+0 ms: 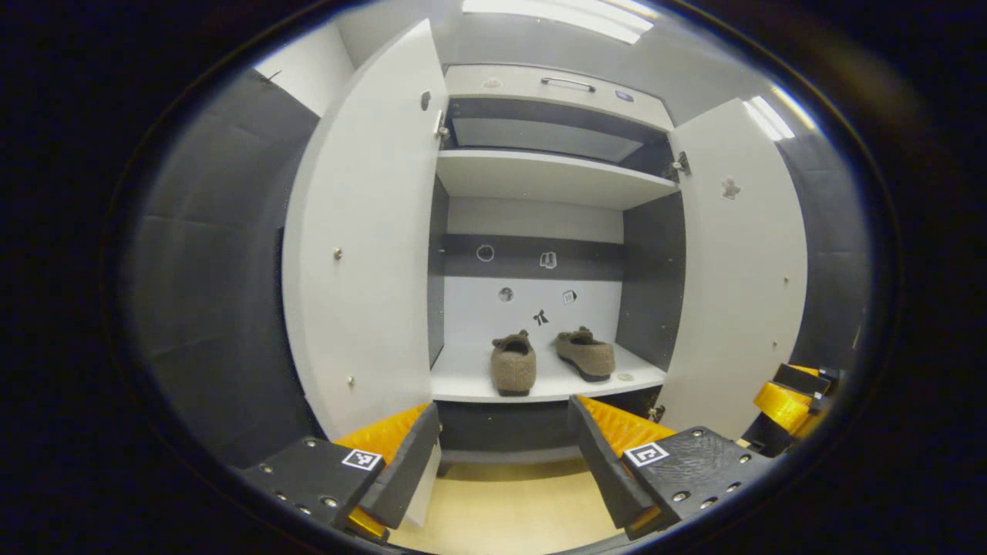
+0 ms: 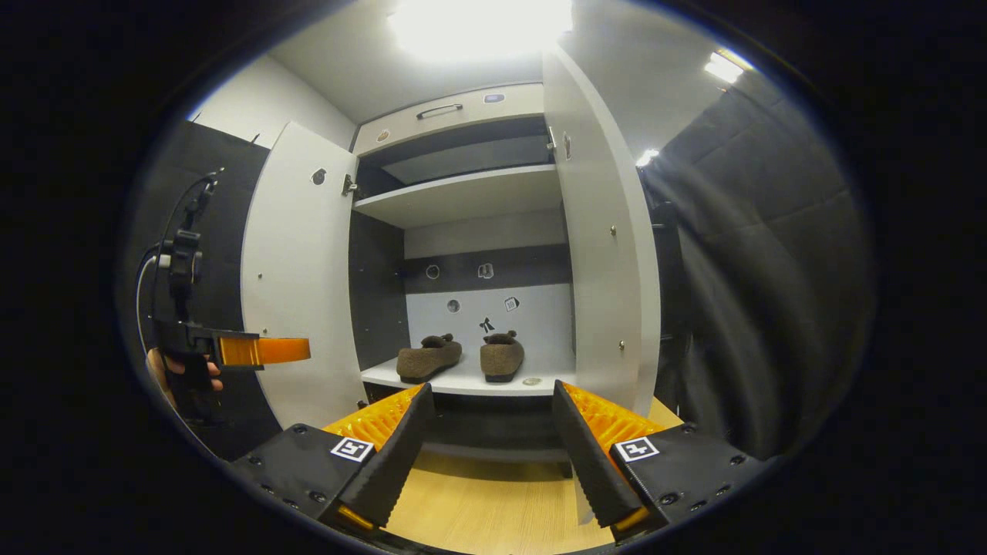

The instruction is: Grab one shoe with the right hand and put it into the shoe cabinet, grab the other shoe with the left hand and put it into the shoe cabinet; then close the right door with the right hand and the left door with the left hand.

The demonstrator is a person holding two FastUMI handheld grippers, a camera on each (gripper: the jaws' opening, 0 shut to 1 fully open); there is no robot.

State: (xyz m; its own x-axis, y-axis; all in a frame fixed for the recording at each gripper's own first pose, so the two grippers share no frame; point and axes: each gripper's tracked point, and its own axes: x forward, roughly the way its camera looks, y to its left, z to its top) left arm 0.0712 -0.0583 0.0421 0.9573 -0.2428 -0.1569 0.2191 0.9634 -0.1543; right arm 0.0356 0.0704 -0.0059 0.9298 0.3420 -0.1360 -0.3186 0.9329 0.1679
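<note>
A: Left hand-held gripper [image 1: 505, 455], left gripper view: jaws spread wide, nothing between them. It faces the shoe cabinet [image 1: 551, 177] square on, standing off from it above the pale wood floor [image 1: 501, 516].

B: Shoes?

A: Both already on the lower shelf [image 1: 470, 381]. One brown fuzzy slipper [image 1: 513, 364] sits heel toward the camera; the other slipper [image 1: 586, 353] lies just beside it, angled, not touching. Left door [image 1: 362, 247] and right door [image 1: 740, 270] both hang open. The other gripper pokes in at the right edge [image 1: 790, 401].

B: Right gripper view?

A: Right hand-held gripper [image 2: 490, 455] also wide open and empty, aimed at the same opening. The two slippers [image 2: 429, 358] [image 2: 501, 356] rest side by side on the shelf. Right door [image 2: 605, 254] stands close by, edge-on to this gripper. The left gripper [image 2: 262, 351] is far off to the side, a hand [image 2: 181, 370] on its grip, in front of the left door [image 2: 297, 285].

B: So which step?

A: Stowing looks finished; door-closing not yet done. My read: right door is due first. That calls for getting the right gripper round to the door's outer face and pushing it inward, then the same on the left.
</note>
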